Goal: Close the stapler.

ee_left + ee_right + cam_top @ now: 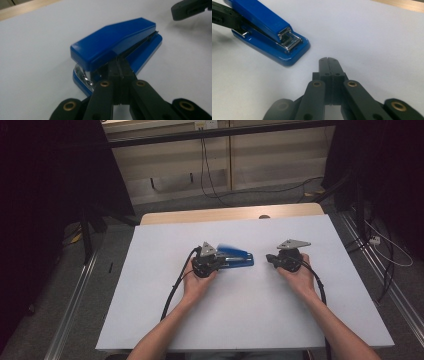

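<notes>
On our left gripper (120, 71) the fingers are closed fully together, and their tips rest against the side of the blue stapler (117, 47), at the slot between its top and base; nothing is held. The fingers of our right gripper (328, 62) are also pressed shut and empty, near the stapler's metal front end. The stapler lies flat on the white table (240, 320), between both grippers.

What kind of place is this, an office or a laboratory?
Probably a laboratory set up for recording. A white table with one blue stapler stands among dark curtains, loose cables on the floor and metal rails.
</notes>
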Demonstrator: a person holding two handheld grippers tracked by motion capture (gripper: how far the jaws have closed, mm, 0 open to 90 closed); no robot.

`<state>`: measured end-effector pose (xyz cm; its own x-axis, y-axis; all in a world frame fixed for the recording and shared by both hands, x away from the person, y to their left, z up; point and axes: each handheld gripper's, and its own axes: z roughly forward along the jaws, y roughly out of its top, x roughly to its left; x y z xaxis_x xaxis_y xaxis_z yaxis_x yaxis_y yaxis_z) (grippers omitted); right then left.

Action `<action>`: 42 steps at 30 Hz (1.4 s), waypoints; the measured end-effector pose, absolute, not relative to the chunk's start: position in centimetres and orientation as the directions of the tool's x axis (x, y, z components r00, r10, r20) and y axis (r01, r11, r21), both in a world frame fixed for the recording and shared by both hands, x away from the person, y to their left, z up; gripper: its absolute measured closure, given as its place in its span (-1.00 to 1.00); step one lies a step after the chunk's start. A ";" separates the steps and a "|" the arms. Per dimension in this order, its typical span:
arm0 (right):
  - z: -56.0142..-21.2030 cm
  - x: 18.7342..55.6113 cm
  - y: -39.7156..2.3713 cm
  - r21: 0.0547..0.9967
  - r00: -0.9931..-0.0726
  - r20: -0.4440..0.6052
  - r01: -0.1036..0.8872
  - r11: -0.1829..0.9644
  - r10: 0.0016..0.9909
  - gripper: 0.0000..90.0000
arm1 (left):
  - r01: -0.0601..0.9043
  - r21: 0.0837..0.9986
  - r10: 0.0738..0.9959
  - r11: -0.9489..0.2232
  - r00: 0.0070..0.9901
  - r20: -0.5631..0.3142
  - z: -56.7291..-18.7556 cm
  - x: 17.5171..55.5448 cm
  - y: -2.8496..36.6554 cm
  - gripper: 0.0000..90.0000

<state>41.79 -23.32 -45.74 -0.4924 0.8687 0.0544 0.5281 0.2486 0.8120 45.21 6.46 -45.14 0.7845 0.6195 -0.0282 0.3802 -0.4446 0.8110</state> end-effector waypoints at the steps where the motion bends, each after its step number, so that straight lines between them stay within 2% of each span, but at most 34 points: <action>1: -45.7 41.8 -23.3 0.814 -0.492 0.054 0.526 0.247 0.869 1.00 | 0.378 0.812 0.625 -0.445 0.781 -0.021 -45.1 45.2 6.5 1.00; 17: -45.3 41.2 -23.9 0.854 -0.494 0.083 0.483 0.193 0.866 0.98 | 0.405 0.808 0.619 -0.428 0.783 -0.065 -45.1 45.2 6.8 0.99; 22: -45.4 41.0 -24.3 0.859 -0.475 0.104 0.485 0.162 0.874 0.75 | 0.411 0.809 0.609 -0.420 0.789 -0.085 -44.9 44.9 6.7 0.92; 29: -45.2 40.6 -24.5 0.870 -0.472 0.118 0.473 0.138 0.874 0.58 | 0.412 0.806 0.577 -0.426 0.809 -0.109 -44.7 44.4 6.2 0.87; 42: -44.9 40.1 -24.5 0.877 -0.473 0.134 0.466 0.119 0.871 0.07 | 0.387 0.838 0.589 -0.385 0.802 -0.100 -43.0 43.8 7.5 0.58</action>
<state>40.10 -24.52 -44.91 -0.4732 0.8708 0.1335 0.4657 0.1186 0.8770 43.82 7.53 -43.00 0.8020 0.5889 -0.1000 0.3871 -0.3848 0.8379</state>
